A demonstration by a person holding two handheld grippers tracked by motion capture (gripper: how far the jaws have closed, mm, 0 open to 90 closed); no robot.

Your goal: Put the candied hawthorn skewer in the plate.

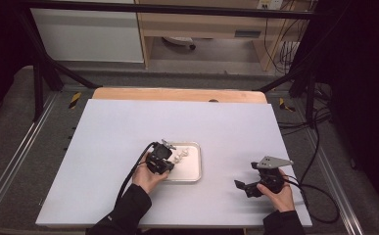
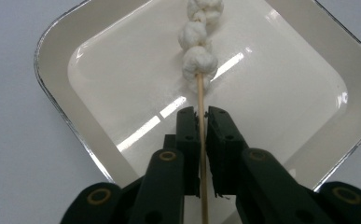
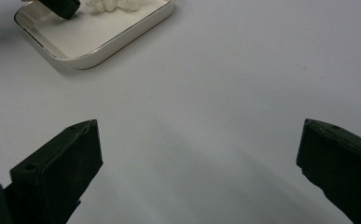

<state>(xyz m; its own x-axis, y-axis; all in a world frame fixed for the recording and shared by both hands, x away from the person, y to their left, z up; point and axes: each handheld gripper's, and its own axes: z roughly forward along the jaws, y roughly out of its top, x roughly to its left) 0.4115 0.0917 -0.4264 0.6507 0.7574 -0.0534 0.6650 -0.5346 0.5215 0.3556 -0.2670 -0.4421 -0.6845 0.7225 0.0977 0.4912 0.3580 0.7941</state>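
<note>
A skewer [image 2: 199, 93] of white doughy lumps [image 2: 197, 60] lies in a shallow white square tray [image 2: 52, 88] with a thin metallic rim. My left gripper [image 2: 203, 112] reaches over the tray's near corner with the bare wooden stick between its jaws. The jaws stand almost together, with a thin gap beside the stick, so the pads do not press on it. From above, the left gripper [image 1: 163, 161] sits at the left edge of the tray [image 1: 195, 171], by the skewer [image 1: 180, 156]. My right gripper [image 3: 199, 140] is wide open over bare table, also seen from above as the right gripper [image 1: 246, 176].
The pale tabletop [image 1: 128, 127] spreads around the tray, with a wooden strip [image 1: 177, 94] along its far edge. Black frame bars and cables [image 1: 314, 127] stand off the right side. In the right gripper view the tray [image 3: 122, 39] lies far left, with the other gripper's jaw [image 3: 61, 7] over it.
</note>
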